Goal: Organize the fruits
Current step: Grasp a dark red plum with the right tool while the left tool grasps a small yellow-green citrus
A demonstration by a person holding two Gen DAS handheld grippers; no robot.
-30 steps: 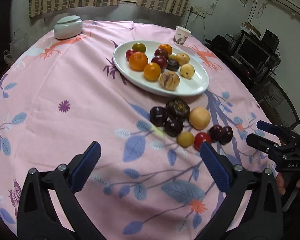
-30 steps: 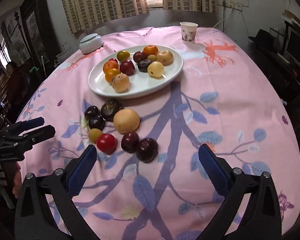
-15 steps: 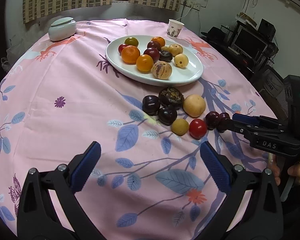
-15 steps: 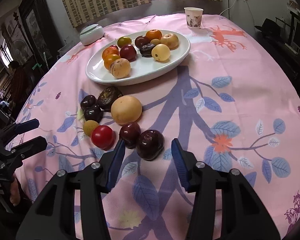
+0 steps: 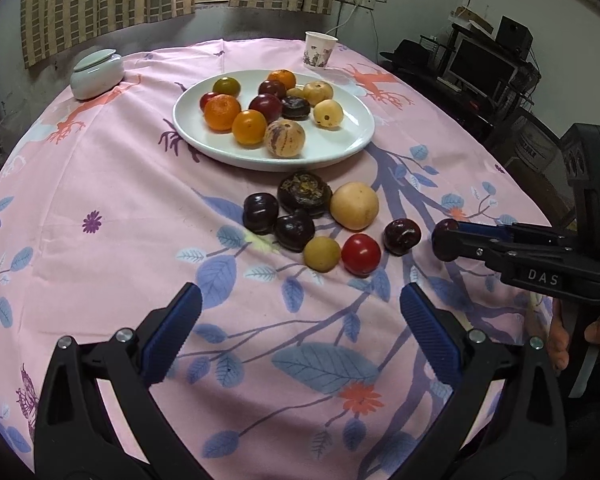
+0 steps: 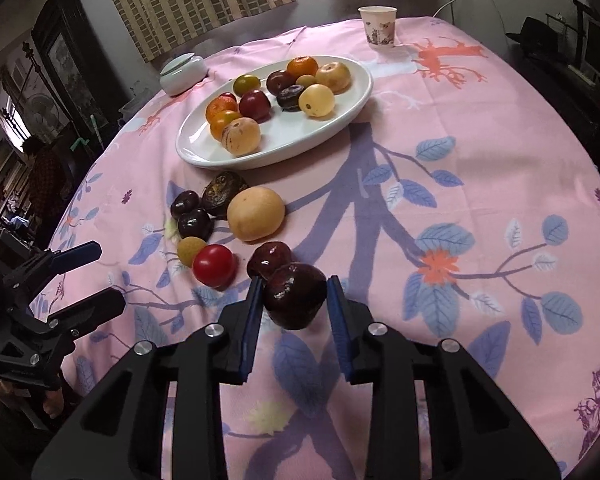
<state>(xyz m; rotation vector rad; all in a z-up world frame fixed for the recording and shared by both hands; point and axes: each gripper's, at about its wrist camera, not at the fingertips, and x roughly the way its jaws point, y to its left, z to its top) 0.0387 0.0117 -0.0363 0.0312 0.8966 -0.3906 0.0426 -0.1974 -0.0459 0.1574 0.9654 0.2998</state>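
Between the blue pads [image 6: 252, 320] low in the frame, the right gripper [image 6: 294, 304] pinched a dark plum [image 6: 294, 300]. Beyond it lay loose fruits [image 6: 256, 218]; the white plate [image 6: 332, 120] sat upper centre. At lower left the left gripper [image 6: 84, 276] gaped wide, holding nothing.

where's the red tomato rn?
On the tablecloth in the loose fruit cluster: the red tomato sits between the small yellow fruit and a dark plum, left of the right gripper.
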